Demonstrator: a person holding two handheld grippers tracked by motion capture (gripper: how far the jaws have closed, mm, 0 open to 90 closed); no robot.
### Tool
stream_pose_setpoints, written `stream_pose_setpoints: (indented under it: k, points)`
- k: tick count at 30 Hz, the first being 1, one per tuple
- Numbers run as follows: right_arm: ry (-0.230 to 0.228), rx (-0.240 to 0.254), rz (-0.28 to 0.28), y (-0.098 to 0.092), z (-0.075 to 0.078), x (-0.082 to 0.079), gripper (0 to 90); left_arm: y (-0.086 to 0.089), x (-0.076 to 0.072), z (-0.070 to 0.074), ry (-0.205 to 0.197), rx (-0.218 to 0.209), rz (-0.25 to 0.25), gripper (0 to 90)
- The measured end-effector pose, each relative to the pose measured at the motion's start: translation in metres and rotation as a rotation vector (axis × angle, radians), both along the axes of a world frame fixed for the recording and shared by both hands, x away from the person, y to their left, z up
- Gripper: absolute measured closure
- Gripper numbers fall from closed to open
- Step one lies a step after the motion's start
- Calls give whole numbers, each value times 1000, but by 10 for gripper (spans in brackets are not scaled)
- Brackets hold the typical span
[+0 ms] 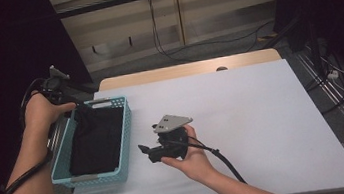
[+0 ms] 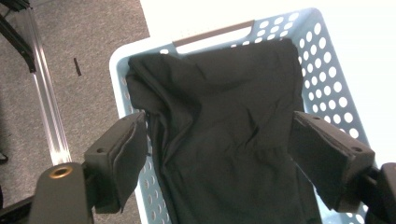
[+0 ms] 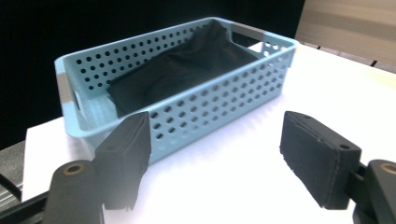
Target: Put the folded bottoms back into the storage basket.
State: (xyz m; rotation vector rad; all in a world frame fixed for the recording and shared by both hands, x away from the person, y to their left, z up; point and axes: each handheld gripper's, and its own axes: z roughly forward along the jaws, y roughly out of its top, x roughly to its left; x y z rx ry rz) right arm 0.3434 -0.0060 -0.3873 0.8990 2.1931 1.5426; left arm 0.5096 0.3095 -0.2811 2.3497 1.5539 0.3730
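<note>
**Cloth sitting in basket, both grippers standing open**

Cloth (image 1: 96,140) is lying inside the basket (image 1: 123,133), bunched higher toward the far end, at about nine o'clock on the table (image 1: 263,115). Left gripper (image 1: 70,101) is hanging over the basket's far-left corner, jaws spread wide with nothing pinched; in the left gripper view the cloth (image 2: 224,130) is showing between the pads but neither is pressing on it. Right gripper (image 1: 143,151) is sitting just beside the basket's right wall, at three o'clock from it, jaws likewise wide and empty (pointing at the wall (image 3: 210,107), not into it). To finish well, I would judge that both should be lifting straight clear, avoiding snagging the raised fold at twelve o'clock or nudging the light basket sideways.
</note>
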Motion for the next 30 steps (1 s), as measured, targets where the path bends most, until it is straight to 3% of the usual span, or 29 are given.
stream_pose_setpoints:
  k: [7, 12, 21, 30]
  points:
    - [8, -21, 1, -28, -10, 3, 204, 4, -12, -20, -5, -48, -7, 184]
    - [11, -44, -15, -50, -18, 1, 196, 2, -20, -36, -35, -73, -21, 200]
    - [32, -82, -40, -81, -34, -8, 186, -4, -28, -73, -55, -92, -37, 245]
    - [46, -92, -74, -96, -38, -7, 191, -7, -30, -103, -38, -62, -66, 490]
